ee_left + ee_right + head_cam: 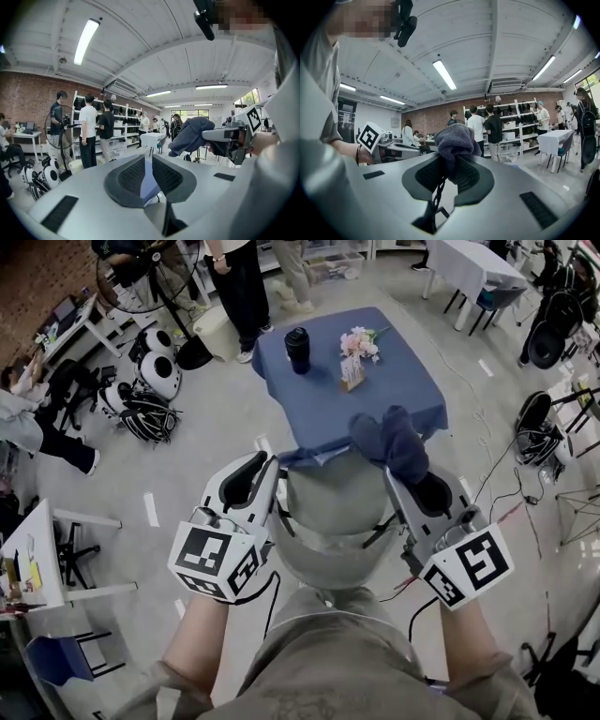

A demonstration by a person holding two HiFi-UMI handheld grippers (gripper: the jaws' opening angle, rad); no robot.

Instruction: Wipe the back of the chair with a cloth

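Ok so here's where I'm at: my right tongs are clamped on the dark blue cloth, which bunches up out of the jaws like a little mop head. My left tongs are down to a narrow gap with nothing in them; I just see the blue tablecloth through the slit. Both are held up pretty level, one on each side of the grey chair: left at its 9 o'clock, right at its 3 o'clock. The chair sits tucked against the blue-covered table at its 12 o'clock, with a black tumbler and some pink flowers up there. The chair's back looks like the curved rim nearest me, at 6 o'clock. The cloth isn't touching the chair, it hangs above it at roughly 1 o'clock, so I'd say I'm in the carry-the-cloth-over step and no wiping is happening right now. Next move, I reckon: bring the right tongs down toward 6 o'clock, press the cloth flat on the backrest and sweep sideways, maybe steadying the chair with the left.
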